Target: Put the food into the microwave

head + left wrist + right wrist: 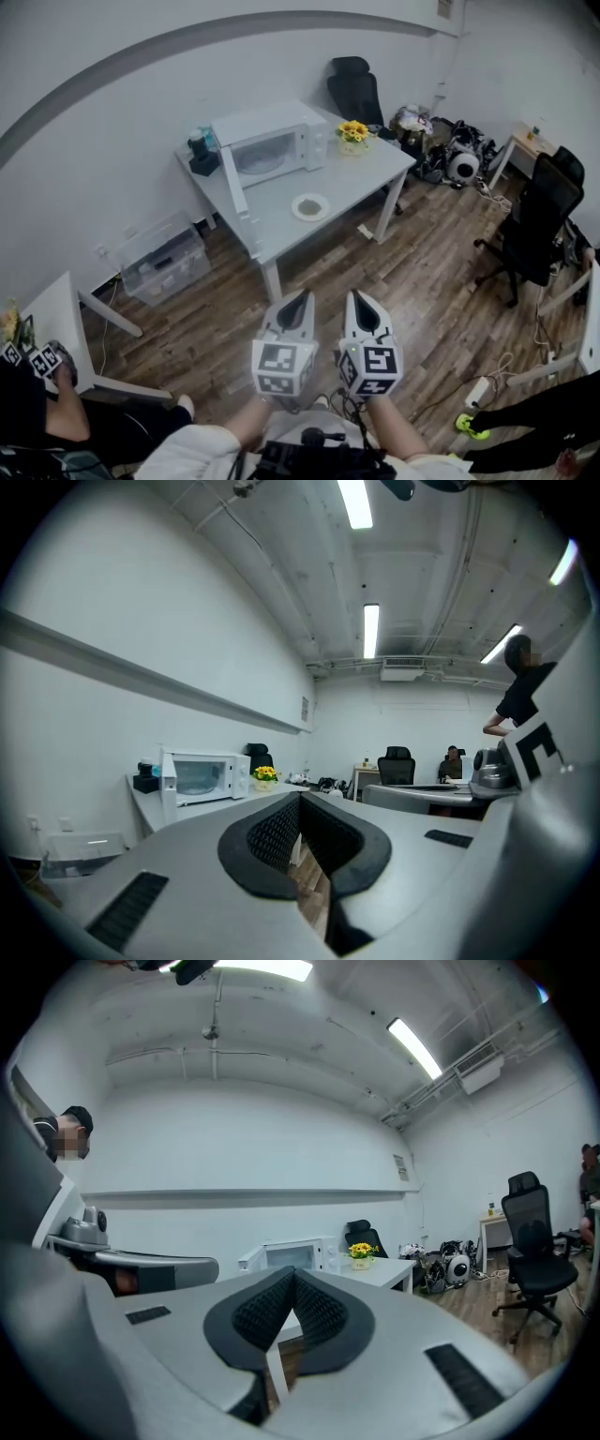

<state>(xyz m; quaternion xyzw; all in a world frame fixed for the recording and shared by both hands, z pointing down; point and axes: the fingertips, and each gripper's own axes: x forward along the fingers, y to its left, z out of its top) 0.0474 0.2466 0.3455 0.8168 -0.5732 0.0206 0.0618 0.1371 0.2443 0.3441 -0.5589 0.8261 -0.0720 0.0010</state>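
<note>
A white microwave (272,141) stands at the back of a grey table (366,183), its door (232,180) swung open to the left. In front of it lies a round plate of food (310,206). Both grippers hover side by side over the wooden floor, well short of the table and pointing at it. My left gripper (303,294) is shut with nothing in it. My right gripper (354,296) is also shut and holds nothing. The left gripper view shows closed jaws (300,796) and the microwave (204,775) far off. In the right gripper view the tips (292,1271) meet below the microwave (286,1255).
Yellow flowers (353,133) sit on the table's right end and a black device (202,155) on its left corner. A clear plastic bin (164,258) stands on the floor left of the table. Black office chairs (539,220) (356,89) stand right and behind. A white desk (56,319) is at lower left.
</note>
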